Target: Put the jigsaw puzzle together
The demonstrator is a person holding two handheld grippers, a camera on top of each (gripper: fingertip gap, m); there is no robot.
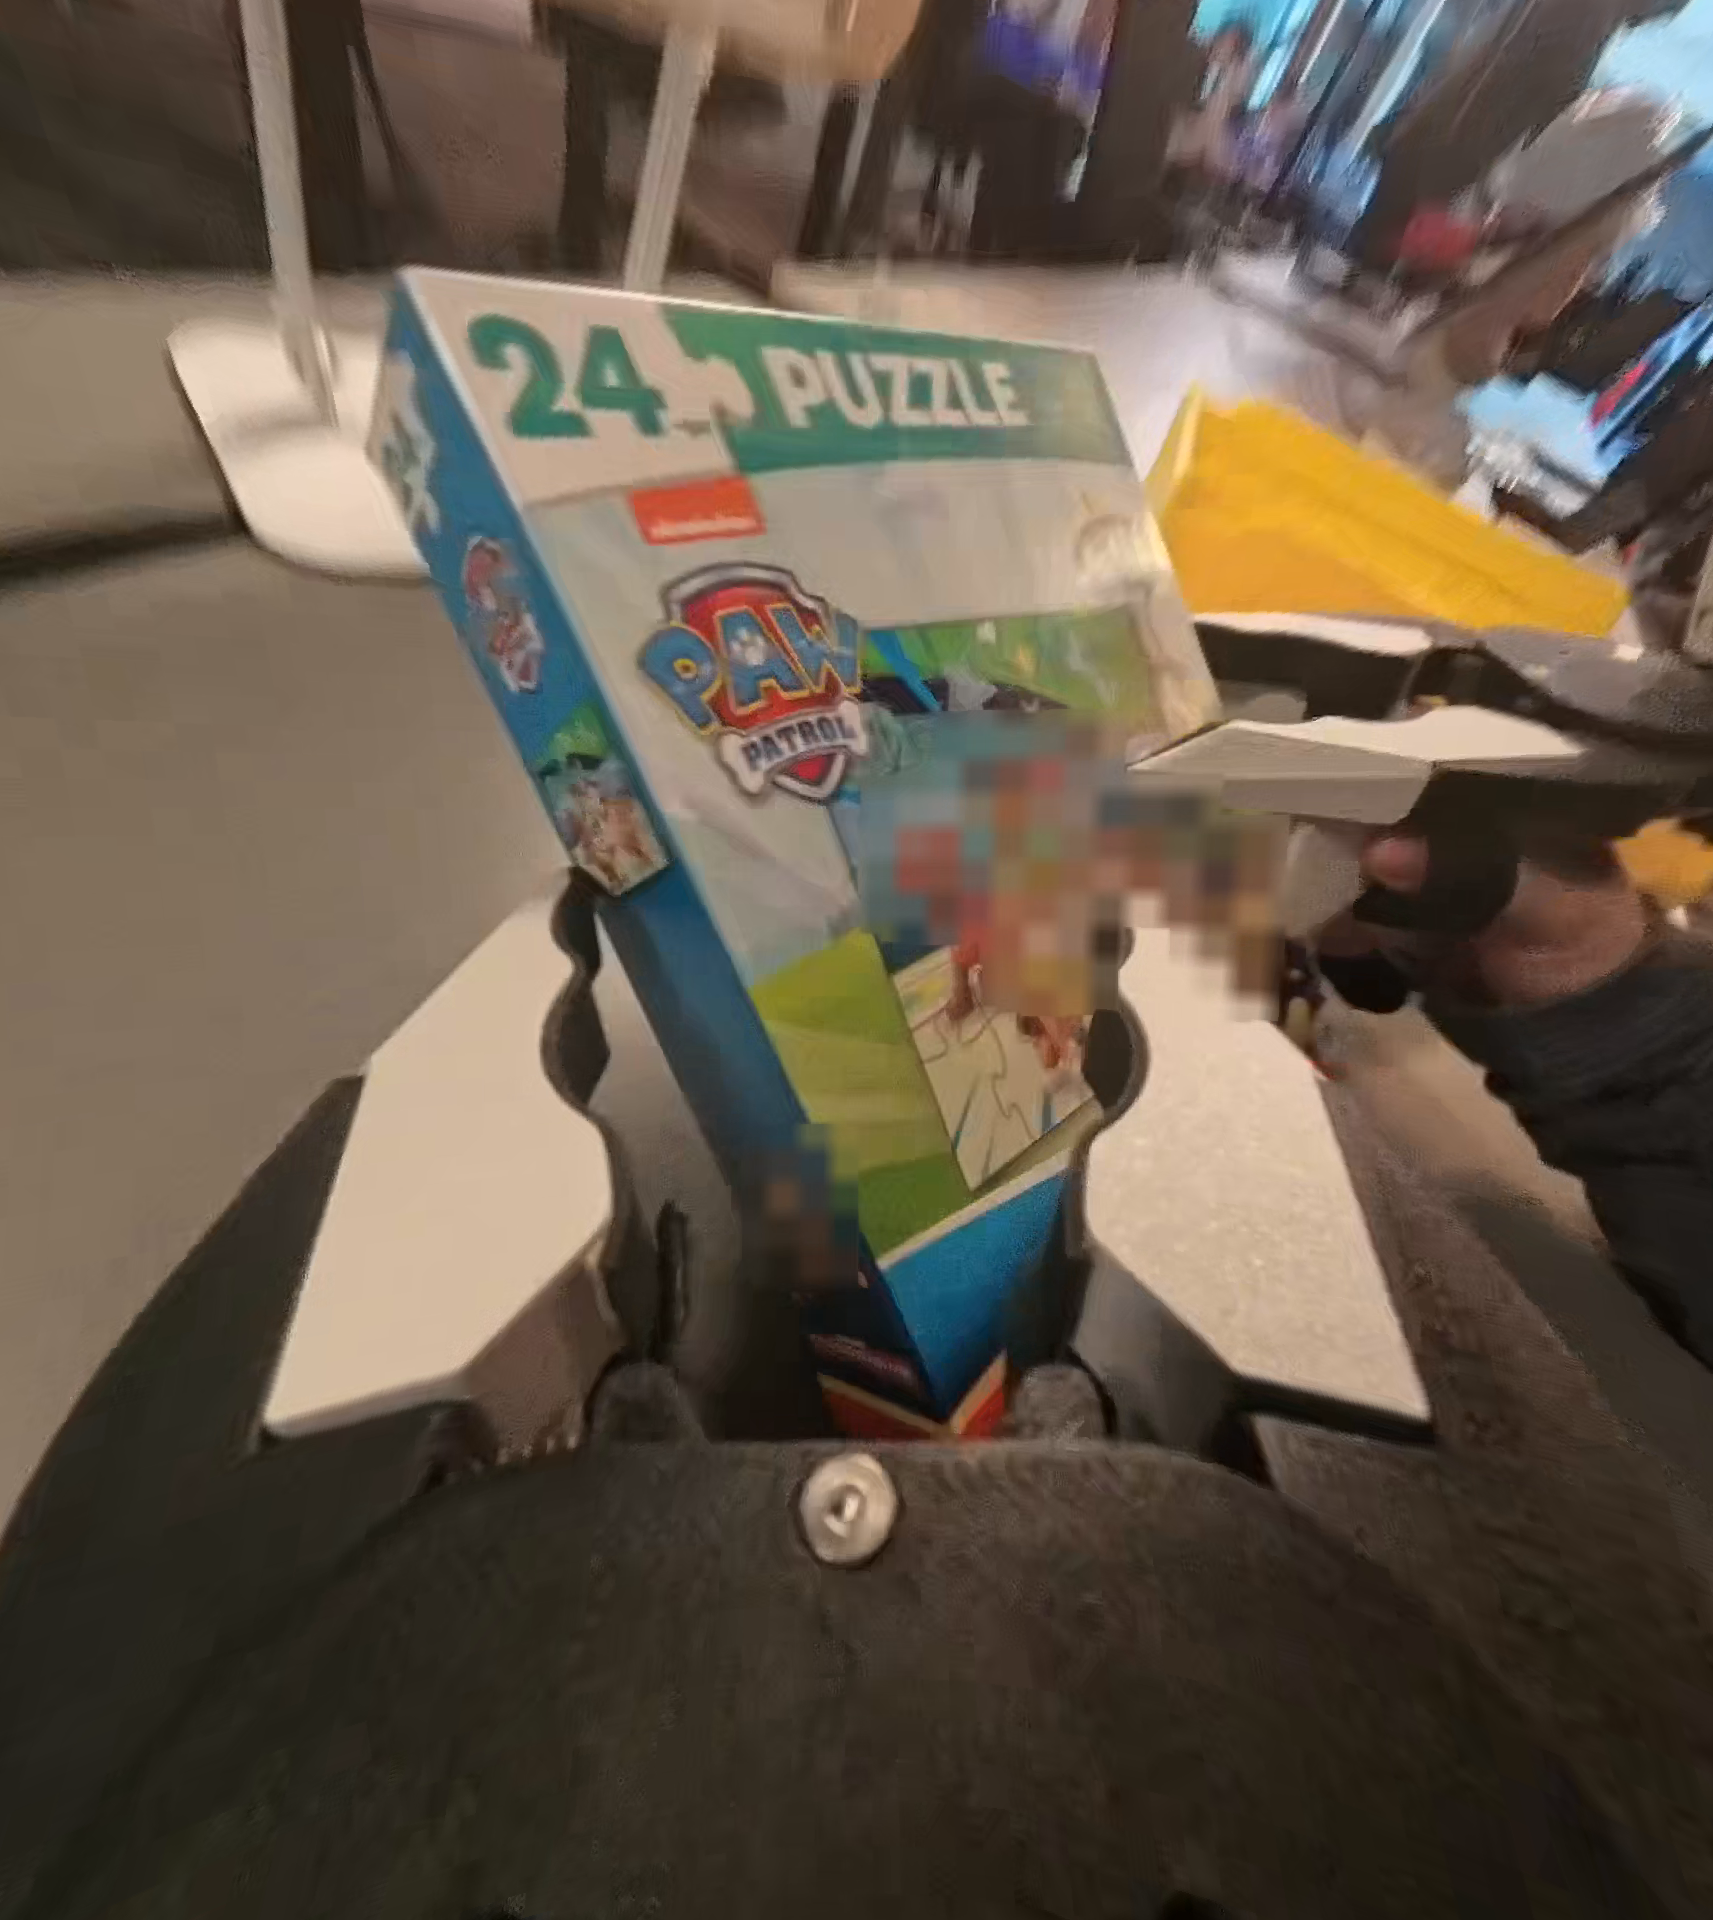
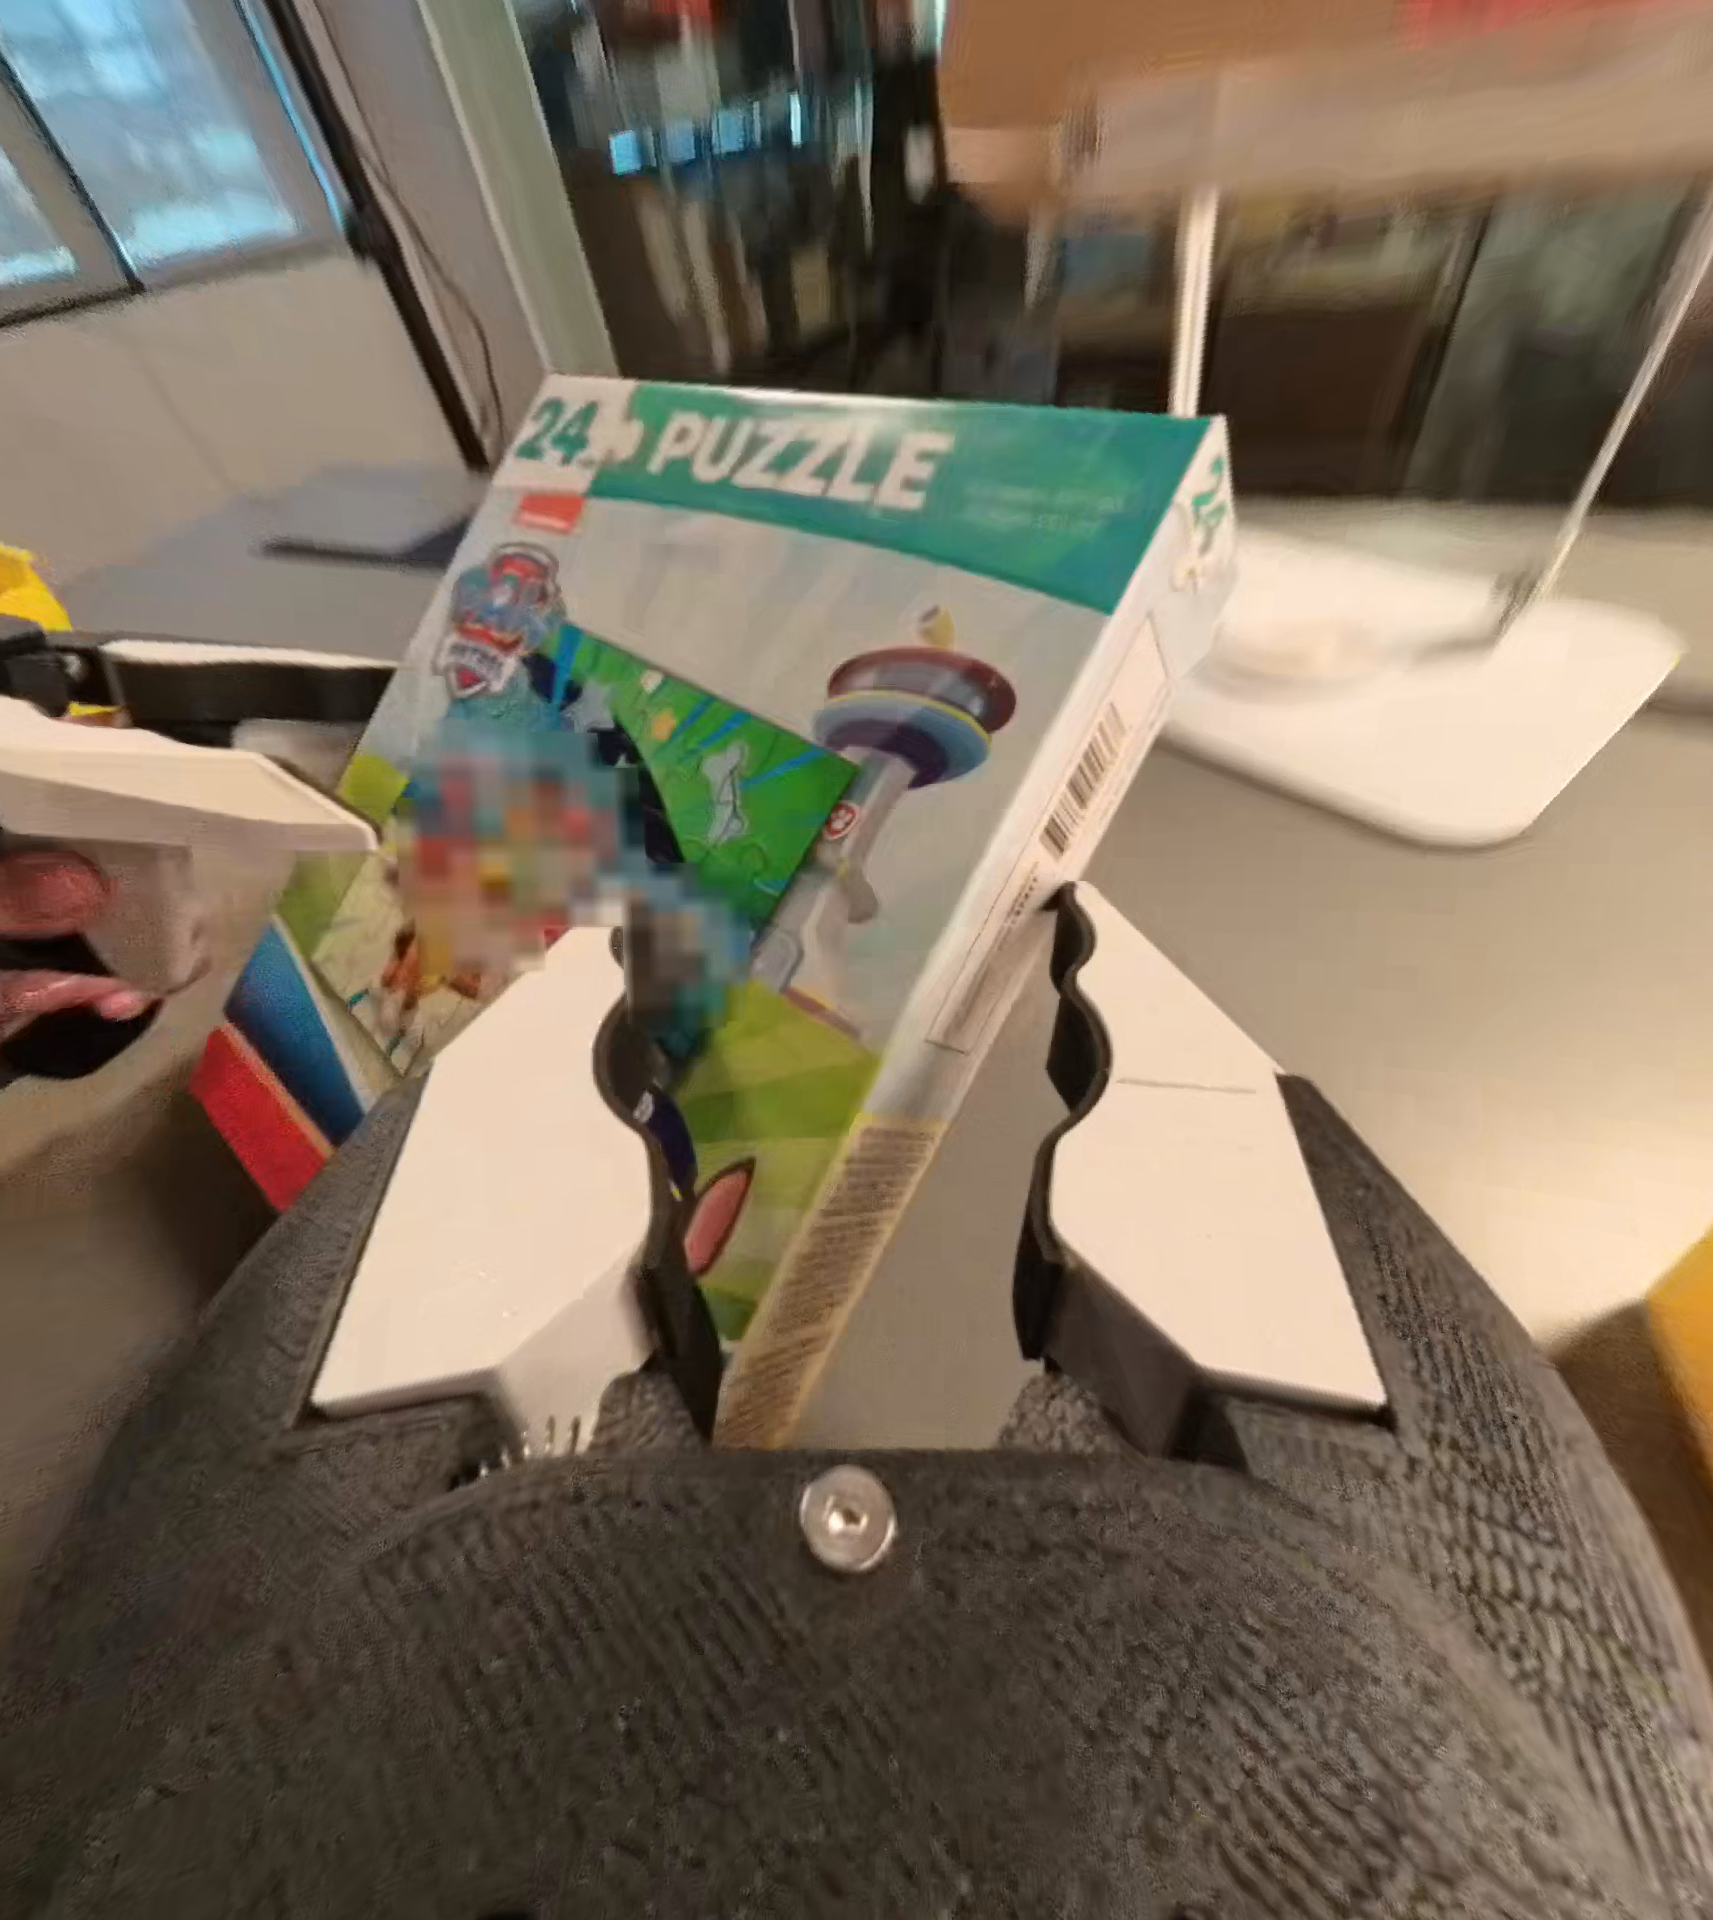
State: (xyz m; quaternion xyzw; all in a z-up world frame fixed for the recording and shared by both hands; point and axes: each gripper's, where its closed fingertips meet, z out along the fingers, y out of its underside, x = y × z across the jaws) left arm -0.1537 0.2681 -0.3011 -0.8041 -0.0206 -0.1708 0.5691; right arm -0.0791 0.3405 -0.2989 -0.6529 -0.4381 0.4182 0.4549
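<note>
Both your grippers, left [image 1: 847, 961] and right [image 2: 836, 971], clamp wide on the tilted box [image 1: 800, 665] held above the table [image 1: 104, 831]; uneven pull could twist it loose.

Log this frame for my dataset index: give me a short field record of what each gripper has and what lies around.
left gripper: both pads on the colourful cardboard puzzle box, at its blue-edged lower corner
right gripper: clamps the same box's opposite corner, by the white barcode side
box pose: tilted, lifted off the grey table
nearby: yellow plastic bin; white stand base
sharpness: background motion-blurred
</note>
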